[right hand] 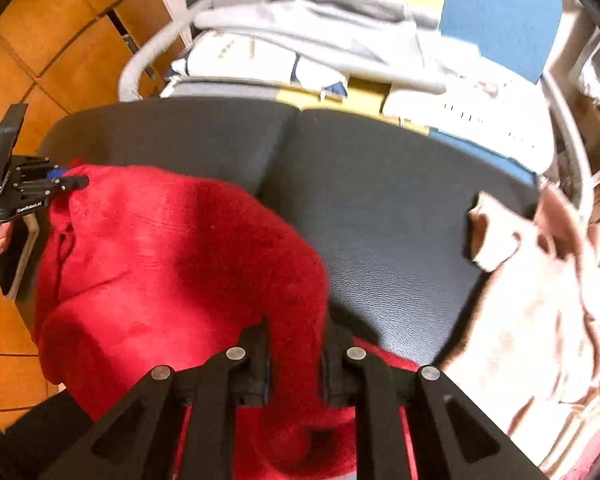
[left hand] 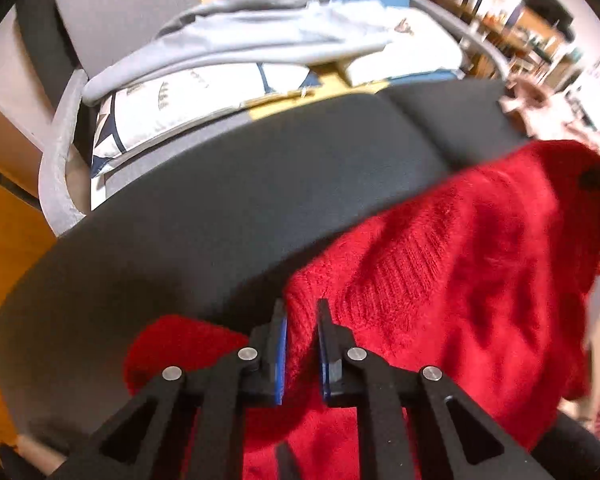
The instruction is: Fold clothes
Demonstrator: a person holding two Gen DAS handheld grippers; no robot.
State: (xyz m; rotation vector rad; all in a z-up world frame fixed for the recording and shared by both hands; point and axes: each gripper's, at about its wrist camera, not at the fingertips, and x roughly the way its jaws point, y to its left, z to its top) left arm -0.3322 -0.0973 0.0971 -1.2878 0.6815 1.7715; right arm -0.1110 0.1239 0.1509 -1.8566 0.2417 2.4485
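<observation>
Here, left gripper [left hand: 302,344] jaws pinching red sweater [left hand: 460,264], right gripper [right hand: 296,354] likewise.

Your left gripper [left hand: 302,344] pinches the red sweater [left hand: 440,280] (blue pads on the knit), draped over the dark seat [left hand: 220,200]; grey clothes [left hand: 240,40] beyond look blurred.

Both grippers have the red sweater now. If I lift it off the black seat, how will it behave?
The red sweater is fuzzy, thick knit, so it will probably sag between the left gripper and right gripper. The pile looks grippy, unlikely to slip. It may drag on the black seat.
</observation>
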